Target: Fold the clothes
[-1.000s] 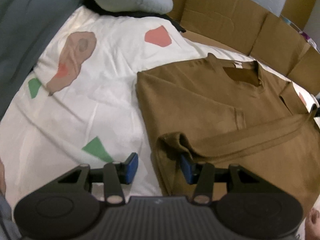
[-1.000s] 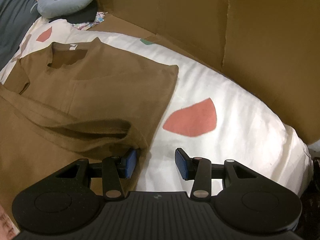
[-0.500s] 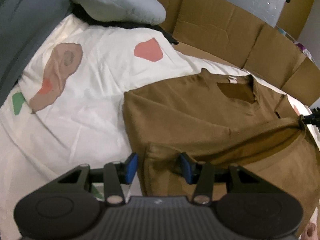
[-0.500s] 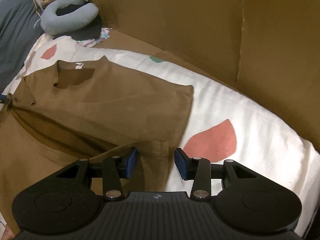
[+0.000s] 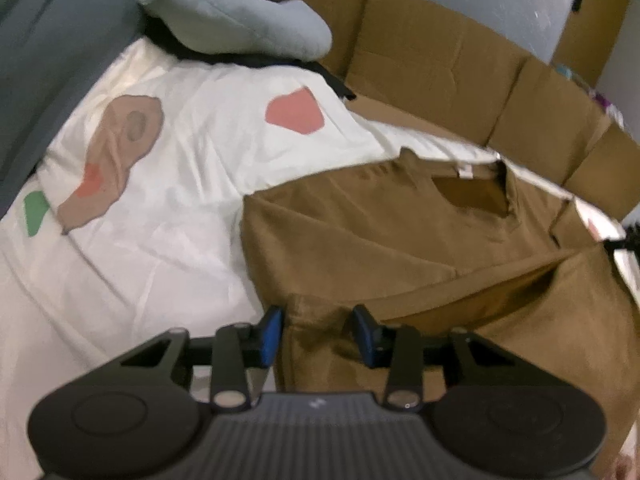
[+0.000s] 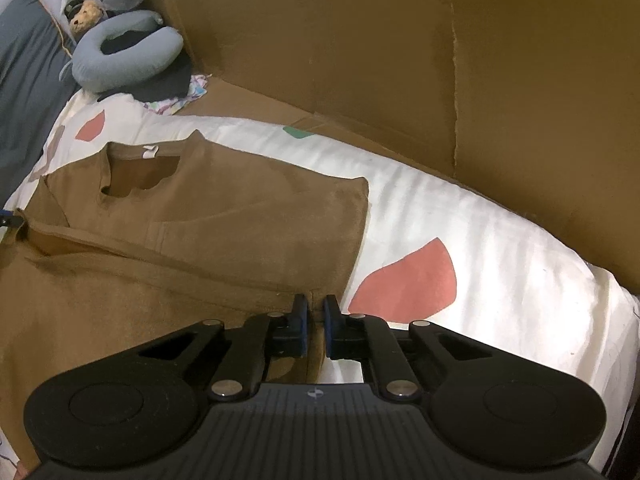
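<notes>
- We see the brown T-shirt (image 6: 224, 216) lying on the white patterned sheet (image 6: 500, 240), neckline at the far end and its near part doubled back over the body.
- We note the right gripper (image 6: 315, 312) at the shirt's near right edge. Its jaws have just been closing and now stand almost together, with a fold of the brown fabric pinched between the blue pads.
- We note the left gripper (image 5: 318, 326) at the near left edge of the T-shirt (image 5: 400, 240). Its jaws have just been closing but are partly apart, with a raised ridge of fabric between them; we cannot tell whether the pads press on it.
- We see a grey neck pillow (image 6: 120, 60) at the far left of the sheet, with a small plush toy (image 6: 86, 16) just beyond it.
- We see cardboard panels (image 6: 360, 60) standing along the far and right sides of the sheet.
</notes>
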Demonstrator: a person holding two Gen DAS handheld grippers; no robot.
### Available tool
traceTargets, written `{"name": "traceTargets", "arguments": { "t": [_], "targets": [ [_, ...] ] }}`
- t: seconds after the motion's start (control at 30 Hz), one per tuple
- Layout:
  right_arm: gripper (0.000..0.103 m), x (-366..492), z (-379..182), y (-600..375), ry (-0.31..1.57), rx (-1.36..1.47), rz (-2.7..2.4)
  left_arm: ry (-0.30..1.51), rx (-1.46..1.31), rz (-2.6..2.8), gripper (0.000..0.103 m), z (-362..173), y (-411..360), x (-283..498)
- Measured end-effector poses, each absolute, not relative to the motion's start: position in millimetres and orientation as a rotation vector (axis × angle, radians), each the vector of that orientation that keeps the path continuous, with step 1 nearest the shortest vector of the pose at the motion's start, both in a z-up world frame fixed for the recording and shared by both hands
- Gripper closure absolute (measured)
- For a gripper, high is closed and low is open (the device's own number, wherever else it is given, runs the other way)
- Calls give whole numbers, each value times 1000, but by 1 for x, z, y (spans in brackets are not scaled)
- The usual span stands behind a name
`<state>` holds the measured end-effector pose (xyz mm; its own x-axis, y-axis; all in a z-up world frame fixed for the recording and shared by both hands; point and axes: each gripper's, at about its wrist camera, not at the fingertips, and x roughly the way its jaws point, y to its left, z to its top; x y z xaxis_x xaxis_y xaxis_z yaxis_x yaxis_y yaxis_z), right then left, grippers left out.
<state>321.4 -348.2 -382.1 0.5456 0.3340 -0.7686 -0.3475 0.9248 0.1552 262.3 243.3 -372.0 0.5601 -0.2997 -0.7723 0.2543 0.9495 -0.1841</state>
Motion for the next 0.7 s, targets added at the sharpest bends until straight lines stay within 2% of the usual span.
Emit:
{"name": "traceTargets", "arguments": {
  "t": [0.03,0.07,0.1,0.37,0.5,0.57,0.63,0.7],
  "targets": [
    [97,321,-382,-350,905,-2,396,911,-68,-323,71,-371,246,260],
    [97,321,-382,-351,903,12,388,902,-82,-319,80,-369,248,258],
    [97,322,-383,-352,903,24,381,900,-91,-312,95,-369,251,258],
    [99,325,-391,-353,915,84,332,893,-173,-257,95,-370,264,260],
    [95,327,-396,-356,940,152,334,914,-160,-284,85,-376,259,260],
    [88,327,-397,-357,947,161,342,911,-153,-291,74,-377,256,261],
    [82,328,-400,-356,958,168,347,911,-141,-284,72,-378,255,261],
    [80,327,-402,-355,974,169,352,915,-141,-283,72,-380,255,260]
  ]
}}
